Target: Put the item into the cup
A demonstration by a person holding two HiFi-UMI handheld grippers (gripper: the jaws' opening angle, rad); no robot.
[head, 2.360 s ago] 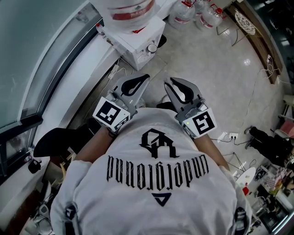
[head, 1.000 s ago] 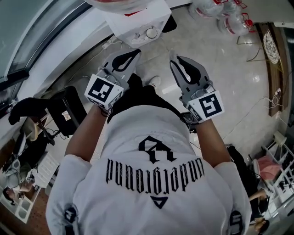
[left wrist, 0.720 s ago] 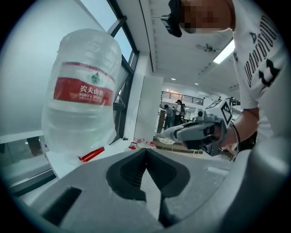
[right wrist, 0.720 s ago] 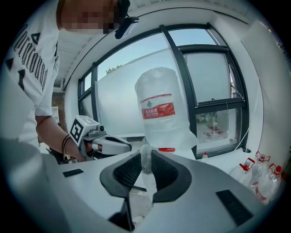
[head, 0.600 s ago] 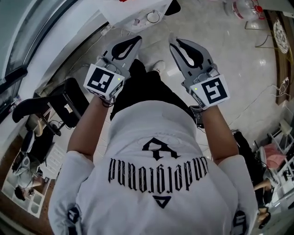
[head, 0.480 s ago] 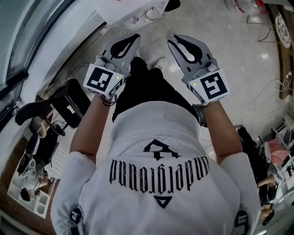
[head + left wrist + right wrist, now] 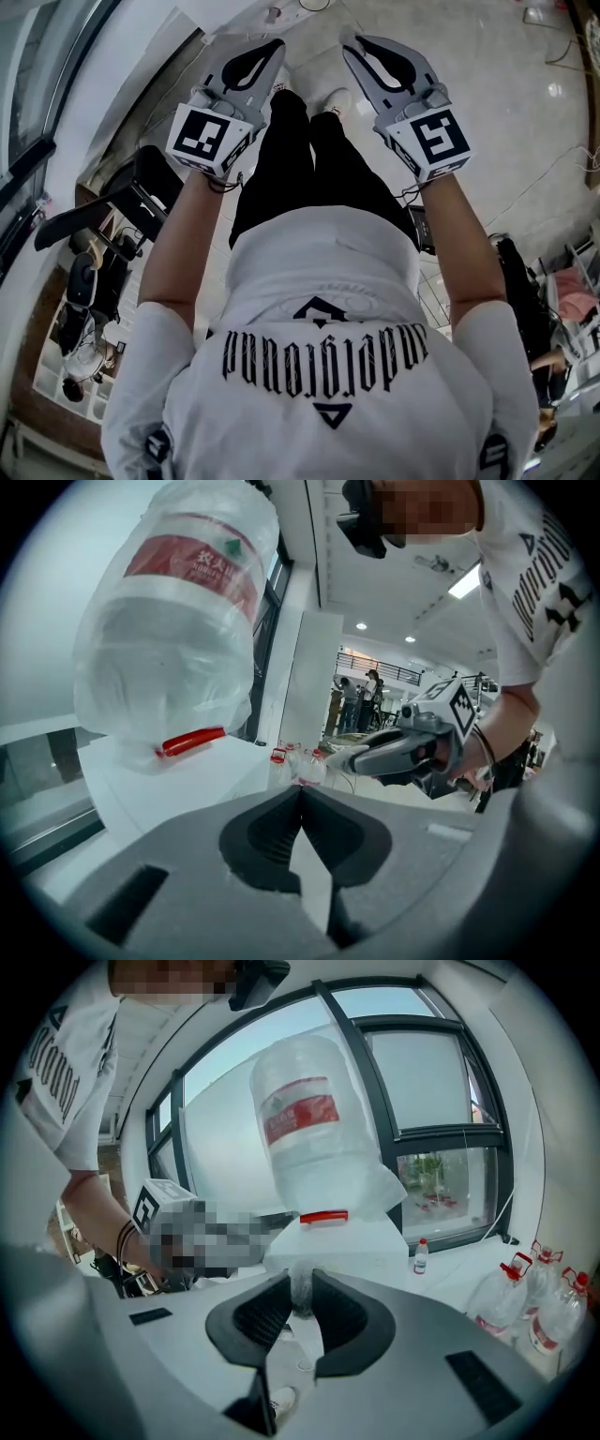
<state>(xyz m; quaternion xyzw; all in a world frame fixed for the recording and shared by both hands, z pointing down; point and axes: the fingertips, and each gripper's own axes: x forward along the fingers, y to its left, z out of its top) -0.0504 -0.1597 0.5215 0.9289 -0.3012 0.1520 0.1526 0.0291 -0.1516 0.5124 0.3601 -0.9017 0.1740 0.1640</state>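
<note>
Both grippers are held out side by side in front of the person's chest. The left gripper (image 7: 274, 45) (image 7: 301, 791) is shut, its tips touching with nothing between them. The right gripper (image 7: 349, 39) (image 7: 300, 1283) is shut on a small grey fuzzy-looking item (image 7: 299, 1294) pinched at its tips. Ahead stands a white water dispenser (image 7: 342, 1241) with a large clear bottle (image 7: 314, 1138) (image 7: 178, 639) and a red tap bar (image 7: 323, 1215). I cannot make out a cup in any view.
Several water jugs (image 7: 544, 1307) stand on the floor at the right, and a small bottle (image 7: 422, 1255) is on the sill by the window. A black chair (image 7: 103, 211) is at the left. The person's legs and shoes (image 7: 333, 97) are below the grippers.
The head view has tipped further down, so the dispenser has slid out at the top and the legs show. Both grippers stay forward, side by side, jaws unchanged.
</note>
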